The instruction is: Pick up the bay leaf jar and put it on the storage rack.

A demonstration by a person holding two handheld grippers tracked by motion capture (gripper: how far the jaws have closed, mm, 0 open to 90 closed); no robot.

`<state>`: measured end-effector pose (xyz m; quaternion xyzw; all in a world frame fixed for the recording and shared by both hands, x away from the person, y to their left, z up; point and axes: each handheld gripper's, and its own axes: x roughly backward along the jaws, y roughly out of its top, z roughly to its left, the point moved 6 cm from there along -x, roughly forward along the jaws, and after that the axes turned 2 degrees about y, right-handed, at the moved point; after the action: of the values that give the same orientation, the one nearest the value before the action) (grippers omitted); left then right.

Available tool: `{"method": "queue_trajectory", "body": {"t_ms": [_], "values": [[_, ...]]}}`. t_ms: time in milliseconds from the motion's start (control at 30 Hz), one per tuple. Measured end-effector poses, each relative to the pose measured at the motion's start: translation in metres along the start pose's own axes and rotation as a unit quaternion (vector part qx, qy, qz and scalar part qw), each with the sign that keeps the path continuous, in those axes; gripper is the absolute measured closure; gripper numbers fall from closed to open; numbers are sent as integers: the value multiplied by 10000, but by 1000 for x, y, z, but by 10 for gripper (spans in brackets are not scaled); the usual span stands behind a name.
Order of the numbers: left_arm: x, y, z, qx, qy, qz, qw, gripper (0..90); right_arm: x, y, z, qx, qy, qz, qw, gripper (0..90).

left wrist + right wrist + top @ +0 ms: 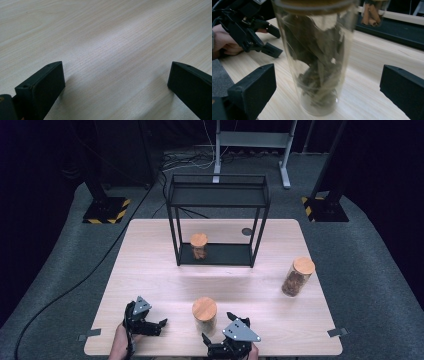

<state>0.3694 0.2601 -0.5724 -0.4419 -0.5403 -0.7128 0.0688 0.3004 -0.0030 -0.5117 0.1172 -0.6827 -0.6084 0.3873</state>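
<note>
Right gripper (218,329): at near edge of table (150,265), right of centre; jaws wide apart, nothing held. Near jar (205,314): upright on table, just beyond right gripper, between its spread jaws in right gripper view (319,62), touching neither; wooden lid, dried leaves inside.

Left gripper (161,324): at near left of table, well apart from near jar; jaws wide open, empty, bare wood between them.

Second jar (297,276): upright at right. Third jar (199,246): upright on lower shelf of black rack (218,200) at far centre.
</note>
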Motion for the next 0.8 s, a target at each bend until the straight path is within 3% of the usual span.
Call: {"method": "queue_trajectory", "body": {"t_ms": [367, 800], "values": [[0, 0, 0, -5, -4, 0, 10000, 3, -24, 24, 10, 305, 149, -119, 9994, 0], [0, 0, 0, -2, -6, 0, 10000, 3, -41, 36, 7, 326, 214, -482, 9981, 0]]}}
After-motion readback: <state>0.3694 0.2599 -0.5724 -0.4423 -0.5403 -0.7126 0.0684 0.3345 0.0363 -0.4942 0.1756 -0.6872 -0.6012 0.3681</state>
